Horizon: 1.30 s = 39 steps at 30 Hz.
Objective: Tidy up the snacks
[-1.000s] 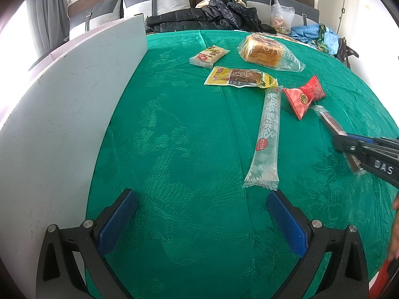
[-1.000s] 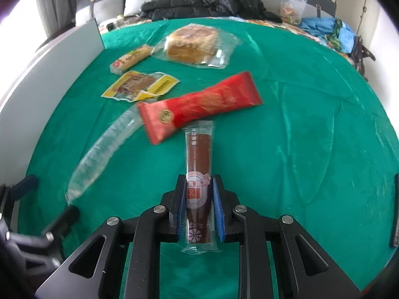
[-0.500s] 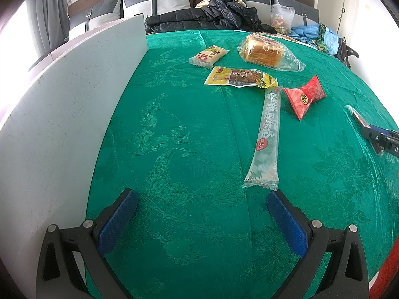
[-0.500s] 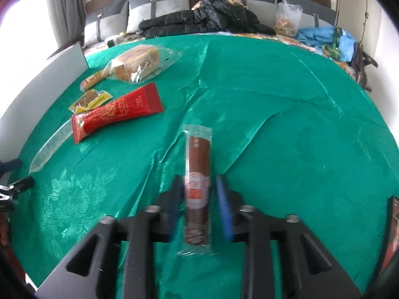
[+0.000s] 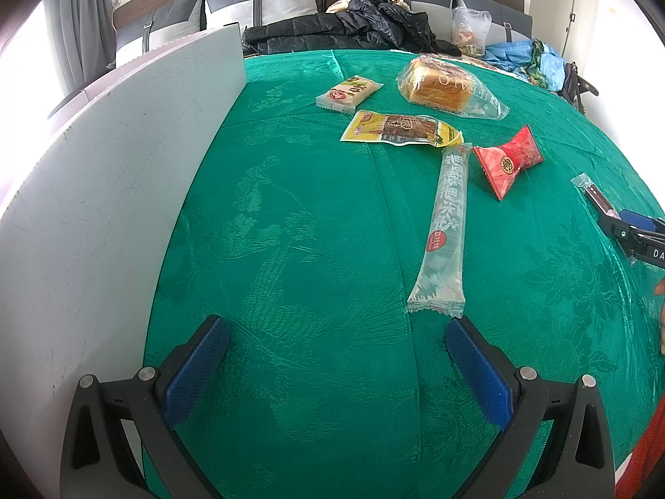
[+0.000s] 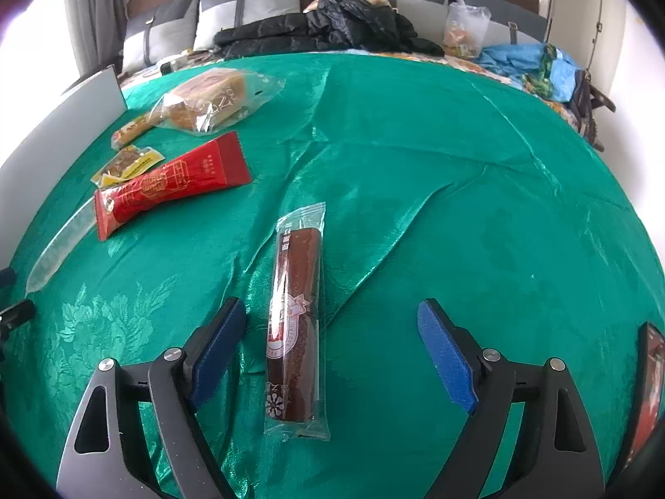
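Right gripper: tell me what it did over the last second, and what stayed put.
The right gripper carried the brown snack bar away from the red packet, then its jaws just opened and released it onto the green cloth. The left gripper and the other snacks stayed put.

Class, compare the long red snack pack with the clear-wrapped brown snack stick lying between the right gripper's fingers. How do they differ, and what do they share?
1. The long red snack pack has an opaque wrapper; the brown snack stick has a clear one that shows its contents.
2. The red pack lies slanted beside the other snacks; the brown stick lies apart from them, pointing straight away.
3. The brown stick sits between the open right gripper, untouched; the red pack is clear of it.

Both lie flat on the green cloth.
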{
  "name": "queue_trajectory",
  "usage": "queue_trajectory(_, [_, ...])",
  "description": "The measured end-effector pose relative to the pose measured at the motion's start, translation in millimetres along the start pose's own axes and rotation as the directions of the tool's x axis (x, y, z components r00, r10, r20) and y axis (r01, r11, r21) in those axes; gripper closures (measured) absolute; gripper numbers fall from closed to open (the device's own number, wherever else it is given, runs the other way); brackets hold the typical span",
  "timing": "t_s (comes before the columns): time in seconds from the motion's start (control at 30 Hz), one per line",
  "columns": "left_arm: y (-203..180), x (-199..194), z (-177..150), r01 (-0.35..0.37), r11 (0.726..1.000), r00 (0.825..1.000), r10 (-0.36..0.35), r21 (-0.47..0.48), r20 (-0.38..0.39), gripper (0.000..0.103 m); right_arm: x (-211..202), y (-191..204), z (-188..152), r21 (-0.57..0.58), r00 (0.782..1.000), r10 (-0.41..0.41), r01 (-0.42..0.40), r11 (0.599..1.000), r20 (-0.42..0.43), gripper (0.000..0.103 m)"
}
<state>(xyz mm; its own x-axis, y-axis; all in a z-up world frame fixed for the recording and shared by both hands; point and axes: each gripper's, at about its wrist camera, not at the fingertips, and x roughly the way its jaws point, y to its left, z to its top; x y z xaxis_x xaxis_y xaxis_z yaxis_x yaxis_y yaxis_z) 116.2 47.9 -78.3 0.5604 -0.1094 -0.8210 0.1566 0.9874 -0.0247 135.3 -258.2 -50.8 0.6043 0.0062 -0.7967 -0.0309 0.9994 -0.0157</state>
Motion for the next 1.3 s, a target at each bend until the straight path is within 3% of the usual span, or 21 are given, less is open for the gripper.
queue_trajectory(1.3, [-0.2, 0.0, -0.6, 0.001, 1.000, 1.000, -0.001, -0.001, 0.000, 0.000, 0.0, -2.5, 0.3, 0.002, 1.000, -0.001, 0.001, 1.000, -0.001, 0.014])
